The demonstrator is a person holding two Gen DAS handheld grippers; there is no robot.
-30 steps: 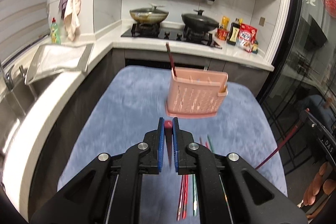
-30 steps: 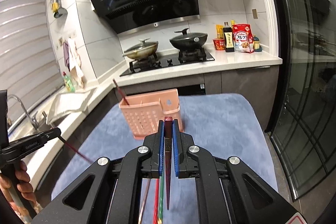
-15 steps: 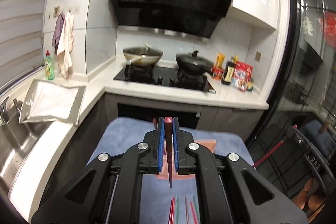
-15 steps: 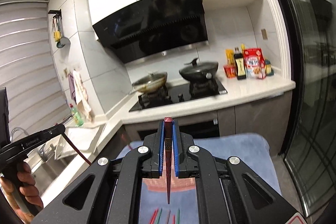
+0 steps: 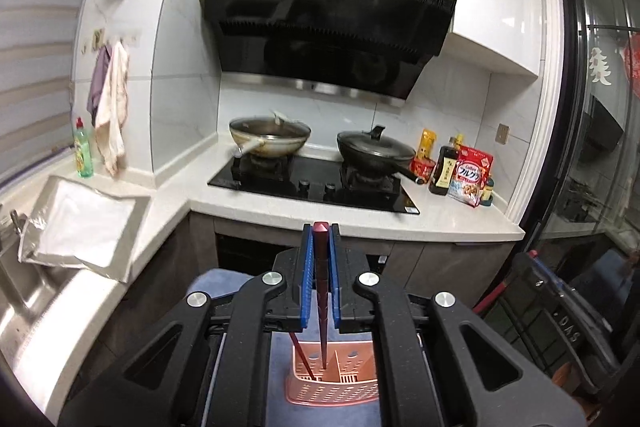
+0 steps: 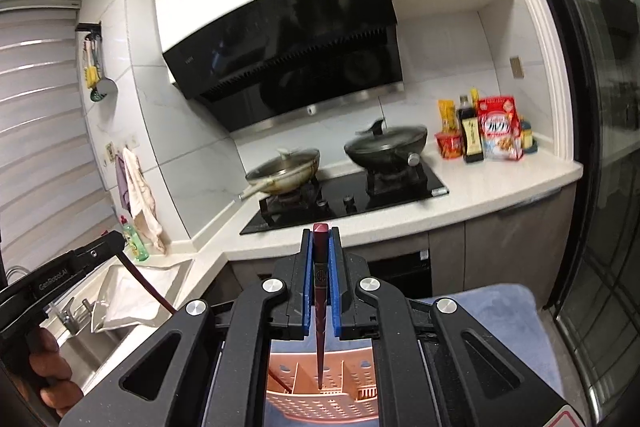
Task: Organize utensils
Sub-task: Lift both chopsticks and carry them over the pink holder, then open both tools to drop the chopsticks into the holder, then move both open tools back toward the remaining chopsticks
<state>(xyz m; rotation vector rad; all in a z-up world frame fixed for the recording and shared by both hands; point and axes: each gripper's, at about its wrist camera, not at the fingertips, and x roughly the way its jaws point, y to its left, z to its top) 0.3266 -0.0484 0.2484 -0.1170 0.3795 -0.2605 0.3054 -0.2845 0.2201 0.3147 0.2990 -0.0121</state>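
Each pair of tongs is clamped narrow on a dark red chopstick, and both sticks hang tip-down over the pink utensil basket [image 5: 334,385] standing on the blue mat [image 6: 504,327] that covers the bench. In the left wrist view the left tongs [image 5: 321,227] hold the left chopstick [image 5: 322,307] with its tip over a middle compartment, just right of another chopstick [image 5: 302,359] already leaning in the basket's left section. In the right wrist view the right tongs [image 6: 321,227] grip the right chopstick [image 6: 320,327], whose tip sits above the basket's near rim beside a divider. The step in hand looks like the drop into the basket, and doing it well means bringing each stick close to vertical, checking that its tip is clear of the dividers and inside one cell, then lowering before loosening the grip, so the stick slides in rather than bouncing off the rim. Taking the two in turn seems wise, since the tongs work close together over one light basket that could tip if nudged.
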